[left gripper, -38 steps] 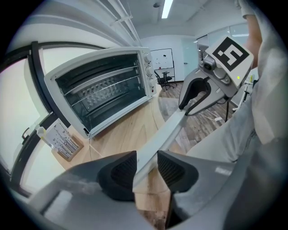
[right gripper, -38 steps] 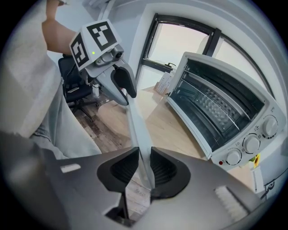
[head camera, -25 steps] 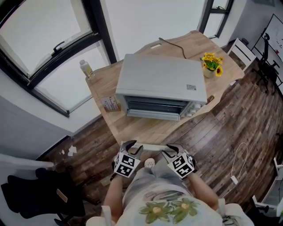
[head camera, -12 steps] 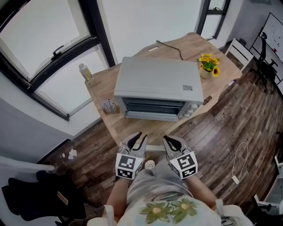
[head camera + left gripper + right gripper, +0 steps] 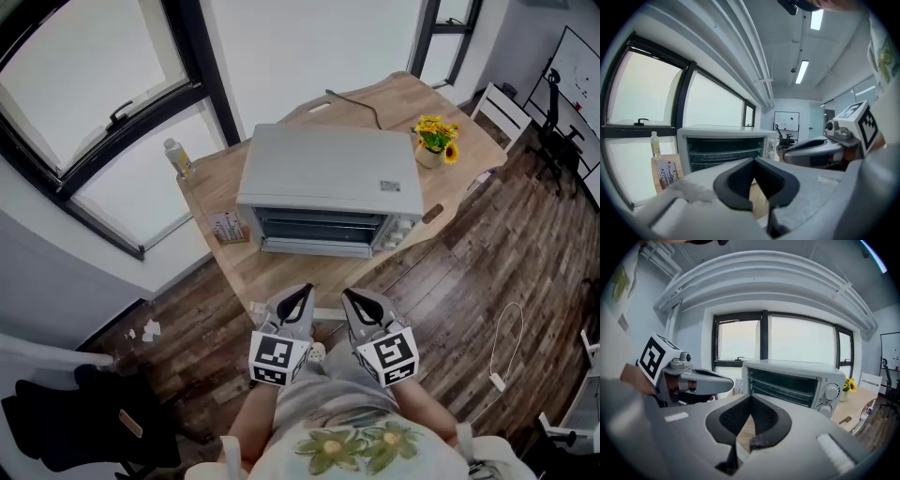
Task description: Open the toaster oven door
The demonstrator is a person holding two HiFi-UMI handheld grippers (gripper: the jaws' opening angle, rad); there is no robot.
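Facing the toaster oven (image 5: 323,178), I hold my left gripper (image 5: 300,296) and right gripper (image 5: 351,298) side by side, jaws just closed, nothing between them.

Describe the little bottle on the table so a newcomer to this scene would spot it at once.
Find the wooden table with the grey toaster oven on it. At the table's corner by the window, left of the oven in the head view, stands the bottle. It is upright, slim, white-capped and yellowish, unlike the squat printed card box nearer the oven.
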